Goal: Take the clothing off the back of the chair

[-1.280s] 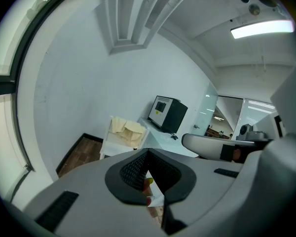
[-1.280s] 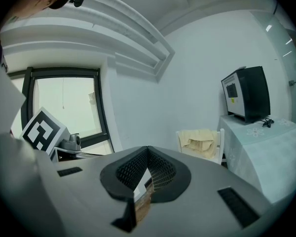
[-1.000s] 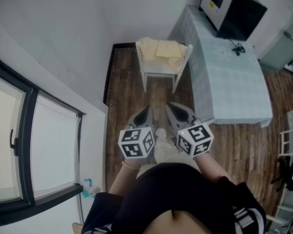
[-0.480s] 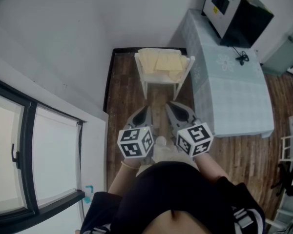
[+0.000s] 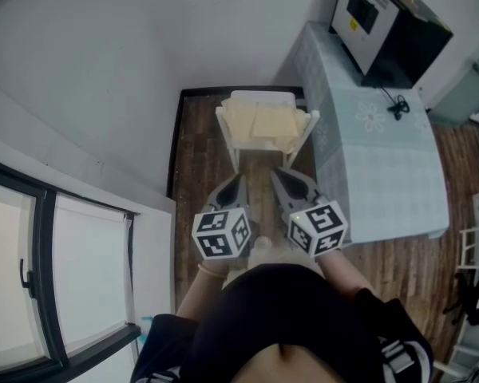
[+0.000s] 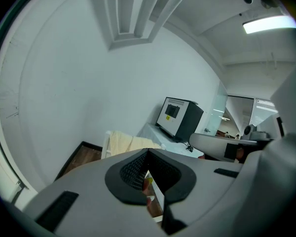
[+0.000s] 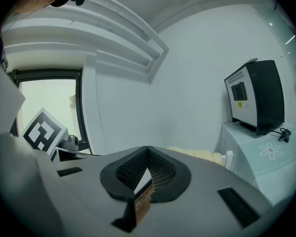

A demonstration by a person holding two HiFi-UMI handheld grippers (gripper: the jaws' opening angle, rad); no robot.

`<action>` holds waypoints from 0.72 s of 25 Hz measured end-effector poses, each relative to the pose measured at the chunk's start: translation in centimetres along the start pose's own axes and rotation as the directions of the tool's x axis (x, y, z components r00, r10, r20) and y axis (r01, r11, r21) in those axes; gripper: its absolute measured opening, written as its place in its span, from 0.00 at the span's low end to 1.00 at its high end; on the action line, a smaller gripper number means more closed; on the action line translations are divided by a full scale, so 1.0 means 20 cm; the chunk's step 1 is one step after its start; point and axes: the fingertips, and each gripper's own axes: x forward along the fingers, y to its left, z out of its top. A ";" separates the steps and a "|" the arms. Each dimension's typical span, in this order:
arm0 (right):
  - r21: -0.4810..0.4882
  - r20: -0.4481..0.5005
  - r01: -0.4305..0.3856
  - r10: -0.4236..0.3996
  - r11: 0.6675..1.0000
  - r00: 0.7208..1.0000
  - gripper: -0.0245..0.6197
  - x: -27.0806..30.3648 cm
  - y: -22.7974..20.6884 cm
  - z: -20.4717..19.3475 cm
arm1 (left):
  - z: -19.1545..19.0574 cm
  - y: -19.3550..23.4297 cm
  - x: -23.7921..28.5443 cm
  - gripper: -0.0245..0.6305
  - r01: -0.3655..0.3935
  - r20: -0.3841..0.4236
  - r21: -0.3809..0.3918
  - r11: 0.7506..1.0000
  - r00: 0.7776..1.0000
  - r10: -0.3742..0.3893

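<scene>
A pale yellow garment (image 5: 261,121) is draped over the back of a white chair (image 5: 233,138) that stands against the wall, beside the table. It shows again in the left gripper view as a yellow cloth (image 6: 127,143) and in the right gripper view as a pale strip (image 7: 195,154). My left gripper (image 5: 238,185) and right gripper (image 5: 281,175) are held side by side a short way in front of the chair, both pointing at it. Both are shut with nothing between the jaws. Neither touches the chair or the garment.
A table with a light checked cloth (image 5: 383,158) stands right of the chair, carrying a black-and-white appliance (image 5: 387,26). A white wall (image 5: 104,78) and a dark-framed window (image 5: 40,254) run along the left. Wooden floor (image 5: 199,158) lies between me and the chair.
Both grippers and I have moved forward toward the chair. The chair now sits lower in the head view, closer to the gripper tips. Both jaws stay shut.
</scene>
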 end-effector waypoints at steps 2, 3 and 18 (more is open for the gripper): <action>-0.002 0.002 0.002 -0.002 1.000 1.000 0.05 0.05 -0.03 0.02 | 0.02 0.01 0.05 0.03 0.002 0.001 0.003 1.000 1.000 -0.002; -0.003 0.002 0.004 -0.004 1.000 1.000 0.06 0.07 -0.05 0.03 | 0.03 0.02 0.08 0.03 0.003 0.001 0.004 1.000 1.000 -0.003; -0.013 -0.010 0.013 -0.014 1.000 1.000 0.06 0.25 -0.21 0.05 | 0.08 0.12 0.29 0.03 -0.019 -0.001 -0.014 1.000 1.000 0.019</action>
